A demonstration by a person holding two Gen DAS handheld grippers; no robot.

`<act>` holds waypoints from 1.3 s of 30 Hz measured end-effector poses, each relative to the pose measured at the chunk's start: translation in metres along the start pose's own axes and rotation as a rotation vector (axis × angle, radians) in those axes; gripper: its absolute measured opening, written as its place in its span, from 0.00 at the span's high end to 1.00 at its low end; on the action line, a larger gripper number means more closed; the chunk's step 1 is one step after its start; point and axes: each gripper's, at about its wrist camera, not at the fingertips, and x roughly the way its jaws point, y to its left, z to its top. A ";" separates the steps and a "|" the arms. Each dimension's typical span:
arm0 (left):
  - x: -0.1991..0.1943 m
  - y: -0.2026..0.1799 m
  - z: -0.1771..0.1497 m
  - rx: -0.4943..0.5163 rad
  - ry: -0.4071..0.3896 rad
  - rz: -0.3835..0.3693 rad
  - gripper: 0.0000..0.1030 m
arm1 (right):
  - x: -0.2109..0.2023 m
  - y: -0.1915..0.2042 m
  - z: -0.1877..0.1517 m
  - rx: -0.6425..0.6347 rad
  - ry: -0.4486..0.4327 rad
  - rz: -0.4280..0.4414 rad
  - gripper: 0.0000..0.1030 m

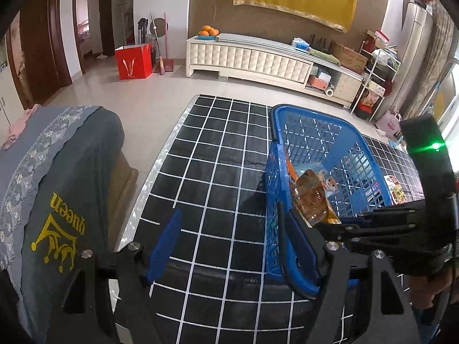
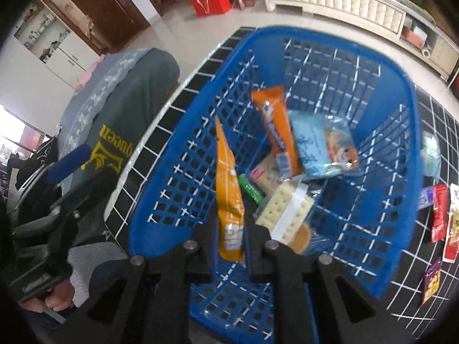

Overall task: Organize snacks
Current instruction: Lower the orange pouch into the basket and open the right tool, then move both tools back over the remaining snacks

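Right gripper (image 2: 231, 246): clenched on the lower end of an orange snack packet (image 2: 228, 189), held above the near rim of the basket, packet pointing into it.
Left gripper (image 1: 229, 246): released, blue fingers (image 1: 165, 246) spread wide; right finger against the basket's near corner, left finger over bare desk.
Blue basket (image 2: 410, 120): plastic lattice walls, solid rounded rim, standing on the desk.
Basket contents: long orange wrapper (image 2: 274, 126) leaning on the far side; pale blue pouch (image 2: 311, 146) beside it; clear-wrapped square crackers (image 2: 287, 209) lower down; small green tube (image 2: 252, 190) next to the crackers; round golden biscuit (image 2: 301, 236) near the front wall.
Desk (image 1: 218, 149): black surface ruled with a white grid, pale speckled edge.
Loose snacks: red sachet (image 2: 439, 213), purple packet (image 2: 431, 281) and light blue pouch (image 2: 430, 154), flat on the desk to the right of the basket.
Grey cover (image 1: 57, 189): soft cloth with lace trim and yellow "queen" crown print, draped beside the desk's left edge.
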 end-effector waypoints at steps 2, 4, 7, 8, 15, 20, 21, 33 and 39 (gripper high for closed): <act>0.000 0.001 -0.004 0.002 0.004 -0.009 0.30 | 0.003 0.004 -0.001 -0.011 0.000 -0.018 0.81; 0.000 0.001 -0.006 0.001 0.009 -0.010 0.30 | 0.006 0.007 0.000 -0.025 0.002 -0.016 0.75; 0.000 0.002 -0.009 -0.007 0.015 -0.015 0.30 | 0.011 0.010 0.001 -0.028 0.017 -0.006 0.53; -0.001 0.002 -0.010 -0.009 0.017 -0.016 0.30 | 0.012 0.009 0.002 -0.014 0.019 0.007 0.39; -0.012 -0.001 -0.010 -0.009 0.004 -0.014 0.30 | -0.006 0.015 -0.002 -0.023 -0.035 0.010 0.32; -0.023 -0.012 -0.008 0.006 -0.012 -0.010 0.30 | -0.032 0.013 -0.010 -0.040 -0.091 -0.013 0.32; -0.025 -0.015 -0.008 0.010 -0.016 -0.009 0.30 | -0.037 0.012 -0.012 -0.043 -0.100 -0.019 0.32; -0.057 -0.068 -0.006 0.079 -0.063 -0.029 0.30 | -0.106 -0.005 -0.044 -0.051 -0.240 -0.083 0.31; -0.073 -0.103 -0.006 0.134 -0.090 -0.039 0.30 | -0.139 -0.021 -0.064 -0.032 -0.308 -0.105 0.30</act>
